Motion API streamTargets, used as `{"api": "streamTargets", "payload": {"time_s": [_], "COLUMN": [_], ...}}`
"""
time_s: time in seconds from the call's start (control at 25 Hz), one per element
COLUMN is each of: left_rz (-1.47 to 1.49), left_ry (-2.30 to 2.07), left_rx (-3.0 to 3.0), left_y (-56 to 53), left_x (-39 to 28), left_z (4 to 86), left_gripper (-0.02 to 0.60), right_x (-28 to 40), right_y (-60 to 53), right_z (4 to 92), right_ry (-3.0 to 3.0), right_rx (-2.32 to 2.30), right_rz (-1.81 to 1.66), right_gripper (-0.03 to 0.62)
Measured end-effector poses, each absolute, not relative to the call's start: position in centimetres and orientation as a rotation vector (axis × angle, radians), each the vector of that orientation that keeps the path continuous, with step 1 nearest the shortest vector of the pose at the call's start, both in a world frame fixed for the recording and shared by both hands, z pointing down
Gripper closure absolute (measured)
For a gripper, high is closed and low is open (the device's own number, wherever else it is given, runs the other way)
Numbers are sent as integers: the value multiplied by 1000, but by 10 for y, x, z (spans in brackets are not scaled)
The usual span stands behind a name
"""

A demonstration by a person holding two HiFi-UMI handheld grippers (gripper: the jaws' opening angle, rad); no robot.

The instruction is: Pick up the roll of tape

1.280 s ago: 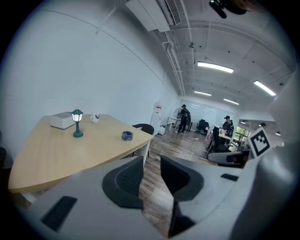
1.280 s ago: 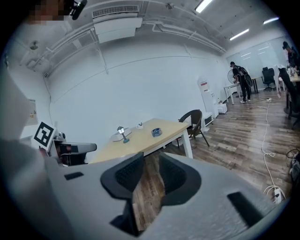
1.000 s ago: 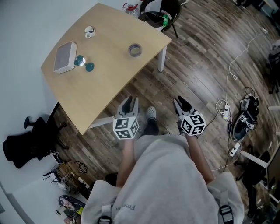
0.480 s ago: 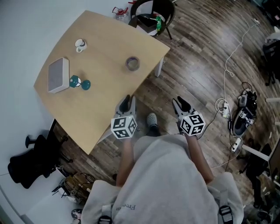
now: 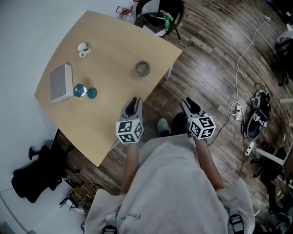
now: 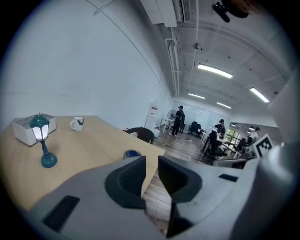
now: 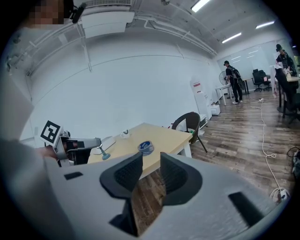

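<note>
left hand-held gripper [image 5: 133,103]: jaws are partly spread and closing right now. Nothing is caught between them; only the table edge and floor are seen through the gap. It's held just over the near edge of the table [image 5: 114,45], touching nothing.

right hand-held gripper [image 5: 188,104]: jaws are spread wide with nothing pinched, just floor and a bit of table edge framed in the gap. It's held out over the wooden floor [image 5: 206,68], off the table's side, roughly level with the left one.

roll of tape [image 5: 142,68]: it's laid flat on the table, close to the right-hand edge and not far from the corner by the white leg. It's well apart from both sets of jaws, so nothing has been picked up yet. In both gripper views it's seen just above the jaw tips.

edges: the tape's side of the table is bordered by open floor, and the far corner is crowded by a dark chair [image 5: 158,11].

open room: a wide bare stretch of tabletop is left between the left jaws and the tape. The lamp [image 5: 85,91], the flat pale box [image 5: 61,82] and the mug [image 5: 83,47] are all kept off toward the left side, away from the tape. Loose cables [image 5: 238,91] are spread over the floor further right.

containers: only the mug counts really, and what's inside it can't be made out. The box's contents aren't shown either.
</note>
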State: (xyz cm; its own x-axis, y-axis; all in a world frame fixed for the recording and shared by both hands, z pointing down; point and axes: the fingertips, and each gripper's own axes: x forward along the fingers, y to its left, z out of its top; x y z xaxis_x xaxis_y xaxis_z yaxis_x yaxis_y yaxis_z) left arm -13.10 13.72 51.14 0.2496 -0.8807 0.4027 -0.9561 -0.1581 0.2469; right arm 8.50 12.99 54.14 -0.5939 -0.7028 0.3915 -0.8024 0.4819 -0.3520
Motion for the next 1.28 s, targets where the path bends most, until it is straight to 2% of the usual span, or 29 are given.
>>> {"api": "streamTargets", "payload": {"time_s": [0.6,0.8,1.28], "left_rz": [250,282,294], "left_ry": [-1649,-1651,-1675], "left_rx": [2045,2034,2045], "left_y": [106,75,-37], "left_x": [-138,-154,-163], "left_z": [529,533,519], "left_gripper": [506,506,506], "right_x": [80,54,43], "right_y": [85,53,-62], "right_z": [556,557,537], "right_ry": [-2486,-2506,-2565], "right_rx": [1289,1231,1191], "right_rz": [797,801,787], "right_gripper": [476,477,493]}}
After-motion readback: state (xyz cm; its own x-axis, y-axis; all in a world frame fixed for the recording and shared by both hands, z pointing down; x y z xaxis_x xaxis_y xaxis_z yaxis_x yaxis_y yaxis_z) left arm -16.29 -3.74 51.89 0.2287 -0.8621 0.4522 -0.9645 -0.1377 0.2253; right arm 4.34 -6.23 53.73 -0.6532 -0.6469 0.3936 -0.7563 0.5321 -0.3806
